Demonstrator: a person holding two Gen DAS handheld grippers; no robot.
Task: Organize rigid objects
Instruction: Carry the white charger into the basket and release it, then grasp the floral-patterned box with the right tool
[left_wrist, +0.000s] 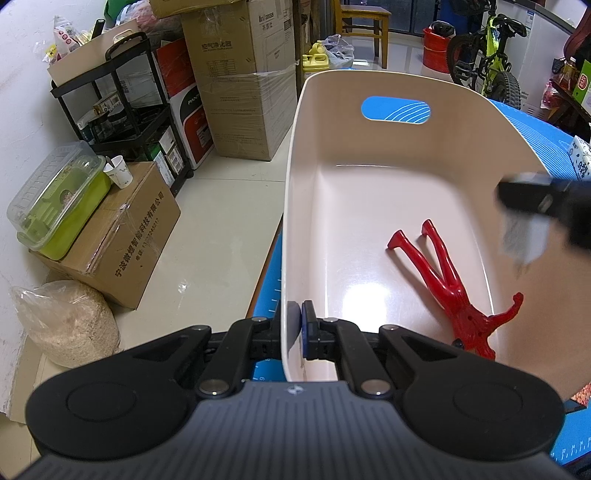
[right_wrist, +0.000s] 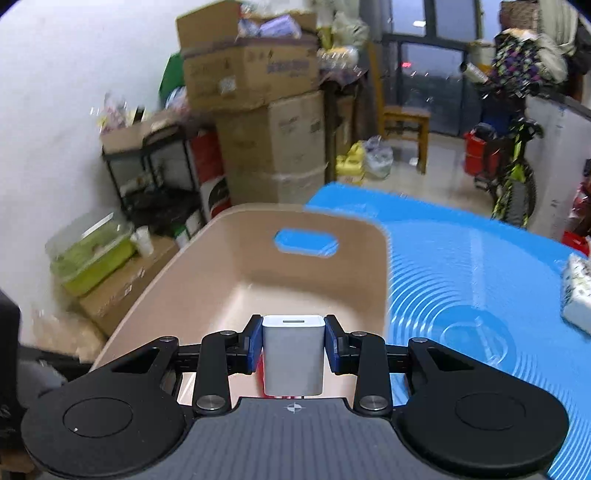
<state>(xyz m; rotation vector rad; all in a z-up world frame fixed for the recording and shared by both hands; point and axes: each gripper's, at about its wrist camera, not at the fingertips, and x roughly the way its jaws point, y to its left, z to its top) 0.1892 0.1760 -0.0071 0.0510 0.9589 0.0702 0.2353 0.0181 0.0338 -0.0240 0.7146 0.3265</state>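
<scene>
Your right gripper (right_wrist: 293, 347) has its jaws pinching a small white charger block (right_wrist: 293, 354) by its two side faces, with the slotted end facing away from you. It hangs over the near end of the beige bin (right_wrist: 369, 266), so the step in hand looks like the drop. Keep the squeeze even until the block is well inside the walls; the hard, smooth plastic could slip if you ease off early.

Your left gripper (left_wrist: 300, 321) has its jaws pressed together on the bin's near rim, one pad inside the wall and one outside. Hold that grip firm so the bin does not skate on the blue mat (right_wrist: 461, 258) covering the tabletop when the block lands.

A red toy figure (left_wrist: 454, 284) lies face down on the bin floor, toward the right wall. Aim for the bare floor to its left and farther in, lower the block close to the bottom, then spread the jaws, so it neither bounces nor knocks the figure.

Farther out, a white patterned packet (right_wrist: 578, 295) sits at the mat's right edge, well apart from the bin. It is probably the next candidate.
</scene>
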